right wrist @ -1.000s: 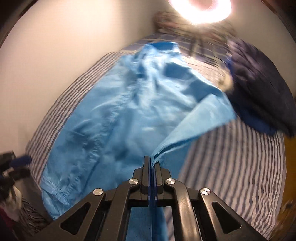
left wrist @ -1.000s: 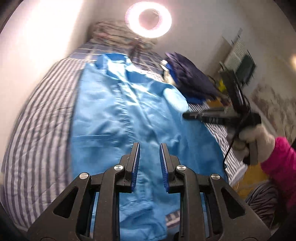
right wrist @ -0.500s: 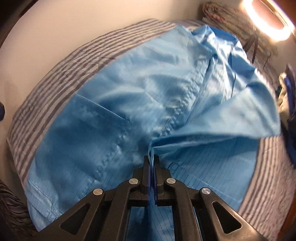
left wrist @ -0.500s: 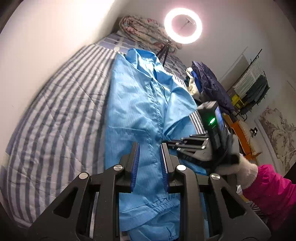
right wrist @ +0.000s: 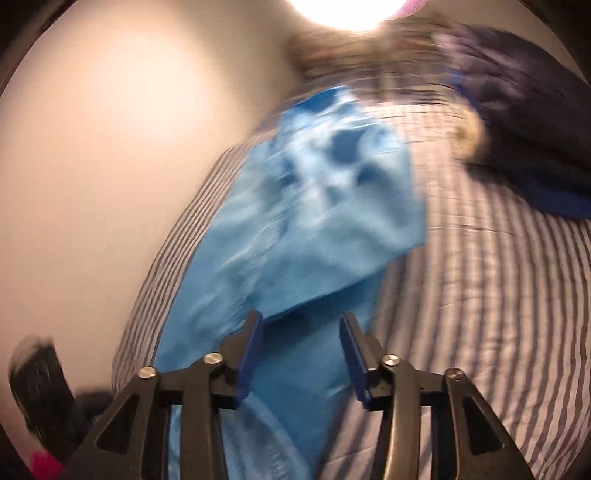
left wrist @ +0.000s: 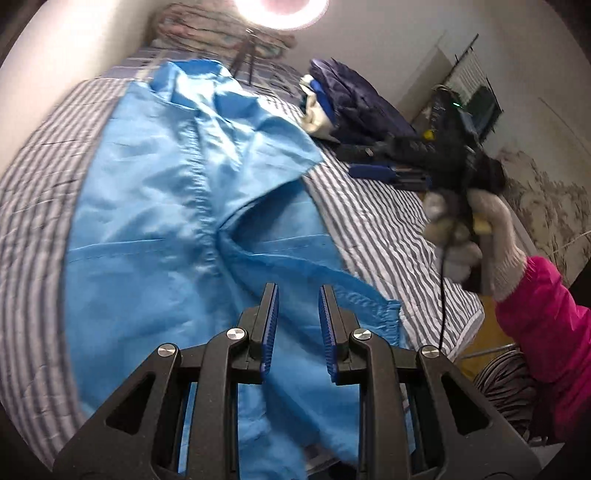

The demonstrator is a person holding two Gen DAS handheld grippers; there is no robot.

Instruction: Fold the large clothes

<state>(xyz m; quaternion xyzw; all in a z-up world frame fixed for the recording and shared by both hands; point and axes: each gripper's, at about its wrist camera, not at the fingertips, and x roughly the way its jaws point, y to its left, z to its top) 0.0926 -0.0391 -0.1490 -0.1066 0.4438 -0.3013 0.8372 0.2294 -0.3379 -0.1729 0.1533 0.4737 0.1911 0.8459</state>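
Note:
A large bright-blue garment [left wrist: 155,229] lies spread lengthwise on the striped bed [left wrist: 369,221], collar toward the far end. One sleeve [left wrist: 266,147] is folded inward over its front. My left gripper [left wrist: 297,291] hovers over the near hem, its pads a narrow gap apart with nothing pinched between them. In the blurred right wrist view, my right gripper [right wrist: 301,321] is opening above the garment [right wrist: 314,221]; the fold's edge shows beyond the jaws, untouched. From the left wrist view the right gripper [left wrist: 347,160] hangs over the bare bedcover, held by a gloved hand [left wrist: 476,229].
A dark navy jacket pile [left wrist: 362,107] sits on the bed's far right side. A folded quilt [left wrist: 207,33] and a ring light [left wrist: 280,11] stand at the head. A pale wall [right wrist: 110,147] runs along the left. The bed's right edge [left wrist: 465,325] drops to the floor.
The right gripper carried the sleeve across the garment, let it go and pulled back to the right with parted jaws. The left gripper's gap stayed the same.

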